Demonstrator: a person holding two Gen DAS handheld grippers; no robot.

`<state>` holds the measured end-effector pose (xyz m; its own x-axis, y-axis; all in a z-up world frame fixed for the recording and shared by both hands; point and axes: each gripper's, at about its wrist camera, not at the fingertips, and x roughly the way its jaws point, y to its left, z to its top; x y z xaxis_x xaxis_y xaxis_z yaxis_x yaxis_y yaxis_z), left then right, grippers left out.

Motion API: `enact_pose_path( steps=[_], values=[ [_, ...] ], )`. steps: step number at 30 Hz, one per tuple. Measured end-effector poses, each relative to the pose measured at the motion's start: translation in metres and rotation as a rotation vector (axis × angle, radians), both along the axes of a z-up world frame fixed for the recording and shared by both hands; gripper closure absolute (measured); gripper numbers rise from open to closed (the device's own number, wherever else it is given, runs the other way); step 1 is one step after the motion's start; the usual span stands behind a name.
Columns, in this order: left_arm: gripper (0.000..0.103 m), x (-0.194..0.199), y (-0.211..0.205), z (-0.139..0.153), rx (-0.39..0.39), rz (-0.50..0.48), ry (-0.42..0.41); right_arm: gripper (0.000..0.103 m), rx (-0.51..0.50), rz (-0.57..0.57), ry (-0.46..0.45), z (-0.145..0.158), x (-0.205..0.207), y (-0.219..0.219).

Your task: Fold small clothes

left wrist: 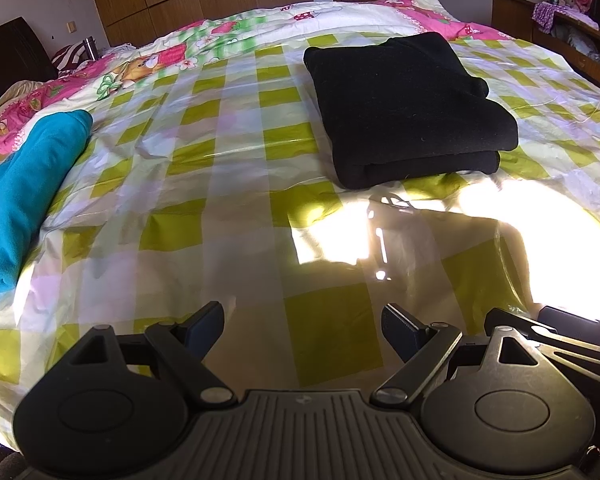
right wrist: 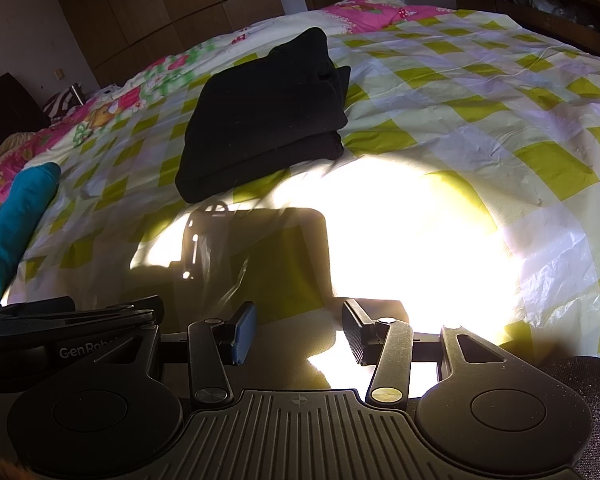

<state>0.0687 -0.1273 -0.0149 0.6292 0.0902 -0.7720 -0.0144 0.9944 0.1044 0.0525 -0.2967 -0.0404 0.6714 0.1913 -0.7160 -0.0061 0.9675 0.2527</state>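
From the left wrist view I have my left gripper [left wrist: 302, 330] hanging over the checked sheet [left wrist: 236, 184] near the front edge of the bed, fingers spread apart with nothing between them. The black garment [left wrist: 408, 108] sits ahead and to the right, already stacked in a thick, squared bundle, while a teal garment [left wrist: 24, 184] lies well apart at the far left, loosely rolled and not folded flat. I judge the black piece done and the teal one next, so I would swing left, come in low and pinch one edge only. From the right wrist view my right gripper [right wrist: 298, 334] is likewise parted and empty, beside the left one, with the black garment [right wrist: 264, 116] ahead-left and the teal garment [right wrist: 12, 224] at the far left margin. Harsh sunlight washes out the sheet [right wrist: 480, 120] in front of me, so I would check depth by the shadows before descending.
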Motion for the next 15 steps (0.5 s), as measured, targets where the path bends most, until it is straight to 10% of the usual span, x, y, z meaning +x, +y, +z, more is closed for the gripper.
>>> enact_pose_path(
  steps=[15],
  values=[
    [0.006, -0.0007, -0.0017, 0.0010, 0.011, 0.005, -0.004, 0.056, 0.002, 0.000, 0.001, 0.0001, 0.0001, -0.0003]
  ],
)
